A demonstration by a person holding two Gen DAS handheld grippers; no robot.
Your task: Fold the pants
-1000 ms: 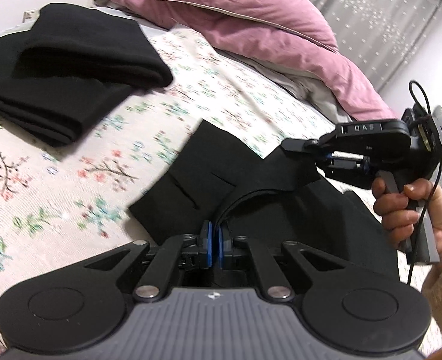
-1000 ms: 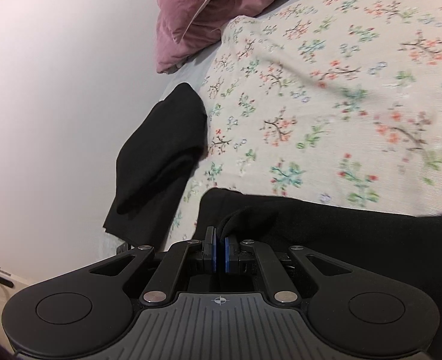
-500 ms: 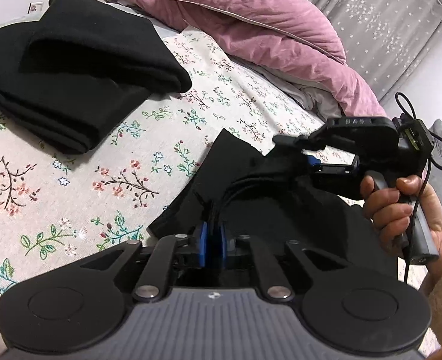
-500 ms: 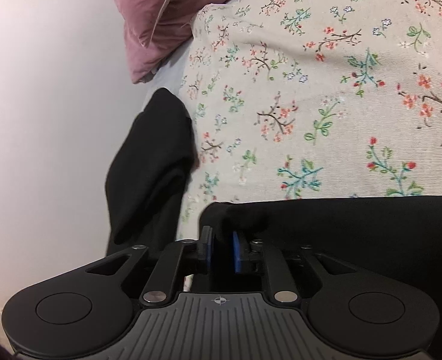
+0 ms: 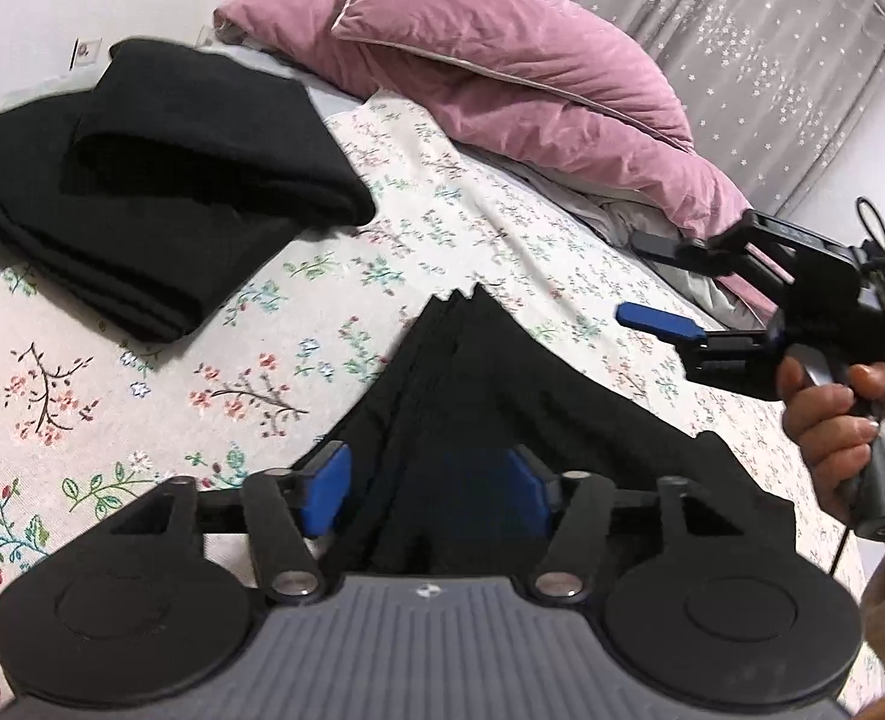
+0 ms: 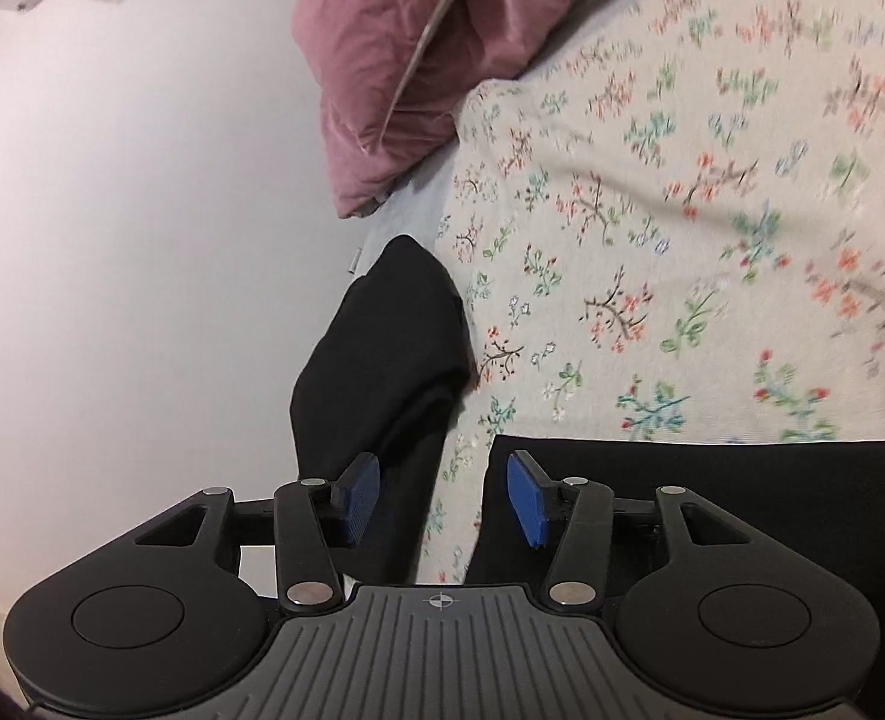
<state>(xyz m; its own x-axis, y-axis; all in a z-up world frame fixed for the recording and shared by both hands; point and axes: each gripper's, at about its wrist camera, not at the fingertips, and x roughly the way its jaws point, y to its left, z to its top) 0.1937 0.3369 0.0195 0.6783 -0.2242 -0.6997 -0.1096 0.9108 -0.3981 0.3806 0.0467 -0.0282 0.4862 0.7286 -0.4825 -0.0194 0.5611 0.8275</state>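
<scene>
Black pants lie folded on the floral bedspread, their layered corner pointing away from me. My left gripper hovers over their near edge, its jaws opening wide; the cloth lies under them and the blue pads do not press it. In the left wrist view my right gripper, held by a hand, is lifted clear of the pants at the right, its jaws opening with nothing between them. In the right wrist view the right gripper stands over the pants' left edge, its pads apart from the cloth.
A second pile of folded black clothes sits at the bed's far left, next to the white wall. A pink duvet is heaped at the head of the bed. The floral bedspread is bare between pile and pants.
Both grippers were shut on the black pants; both have let go and spread their jaws. The cloth has dropped flat on the bed, and the right gripper has lifted away.
</scene>
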